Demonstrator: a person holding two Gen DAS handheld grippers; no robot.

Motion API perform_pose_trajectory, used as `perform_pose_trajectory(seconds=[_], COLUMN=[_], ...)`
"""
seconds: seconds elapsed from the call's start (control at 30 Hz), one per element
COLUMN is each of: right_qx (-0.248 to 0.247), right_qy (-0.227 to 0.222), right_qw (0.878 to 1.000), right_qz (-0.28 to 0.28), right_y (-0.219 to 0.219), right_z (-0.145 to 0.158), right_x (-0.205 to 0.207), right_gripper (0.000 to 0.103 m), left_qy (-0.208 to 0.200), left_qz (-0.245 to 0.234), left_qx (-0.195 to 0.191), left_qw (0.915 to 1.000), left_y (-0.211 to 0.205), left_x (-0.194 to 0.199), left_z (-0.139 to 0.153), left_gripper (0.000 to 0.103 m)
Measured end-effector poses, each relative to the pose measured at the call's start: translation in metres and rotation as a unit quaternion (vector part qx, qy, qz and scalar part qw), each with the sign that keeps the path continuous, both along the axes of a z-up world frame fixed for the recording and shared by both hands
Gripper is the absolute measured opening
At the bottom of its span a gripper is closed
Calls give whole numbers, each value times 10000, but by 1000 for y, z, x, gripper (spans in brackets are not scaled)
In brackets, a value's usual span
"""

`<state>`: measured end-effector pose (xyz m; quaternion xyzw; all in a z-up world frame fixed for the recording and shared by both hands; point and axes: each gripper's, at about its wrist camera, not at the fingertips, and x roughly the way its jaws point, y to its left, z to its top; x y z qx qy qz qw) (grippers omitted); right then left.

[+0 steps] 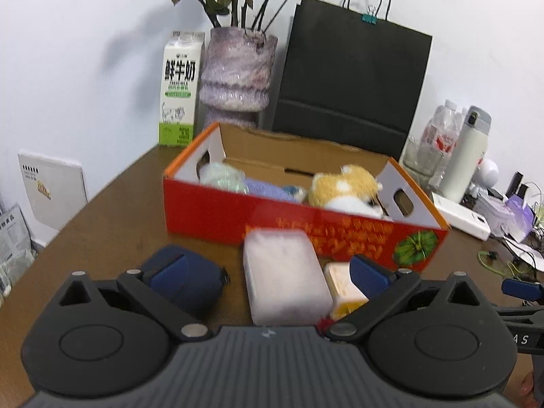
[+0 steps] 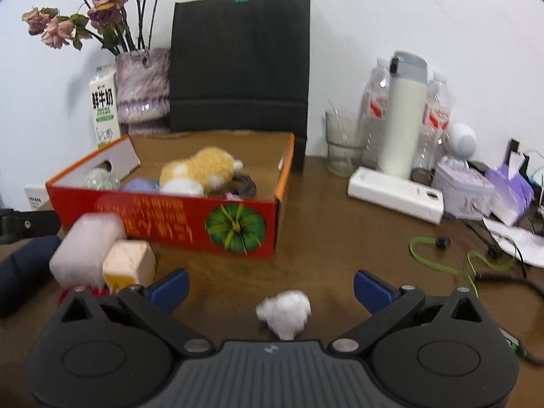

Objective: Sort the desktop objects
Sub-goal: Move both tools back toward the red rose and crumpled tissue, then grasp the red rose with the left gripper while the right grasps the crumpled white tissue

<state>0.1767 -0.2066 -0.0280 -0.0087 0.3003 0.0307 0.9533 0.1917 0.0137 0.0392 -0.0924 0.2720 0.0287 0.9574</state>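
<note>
Left gripper (image 1: 268,272) is gaping wide, holding nothing, straddling the pink block (image 1: 285,277) lying just before the red box (image 1: 299,227). Right gripper (image 2: 271,287) is likewise spread and empty around the crumpled white wad (image 2: 285,312); bare table (image 2: 323,224) is lying ahead. Milk carton (image 1: 179,88) is reading 鲜牛奶; box lettering is blurring.

My left wrist camera sits low over the brown table (image 1: 112,204), close to the red box (image 1: 272,217), and looks toward the white wall. My right wrist camera looks the same way from further right. Both see the red box (image 2: 190,217) and black bag (image 2: 238,61).
</note>
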Motion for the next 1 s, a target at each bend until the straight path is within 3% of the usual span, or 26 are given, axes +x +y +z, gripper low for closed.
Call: perform_pose_trajectory(seconds=[0.27,0.67,0.93,1.0], right_qx=[8,-68,-129,-133], right_qy=[183,303,273,292], right_qw=[9998,9995,9995,9995], right_qz=[-79,-106,-14,-35], right_y=[-12,-11,-5,-5], right_z=[-12,-27,-30,-31], right_x=[-18,-5,16,23], right_gripper=[103,103,90,81], left_qy=[206,520,587,607], left_qz=[-232,-457,-468,-504], left_qx=[29,96,169,108], left_qw=[9995,9976,9970,9968], left_y=[-23,-34,-38,-37], left_x=[-18,-10,-1,1], left_z=[-16,-39,-45,-45], left_gripper=[103,103,103,103])
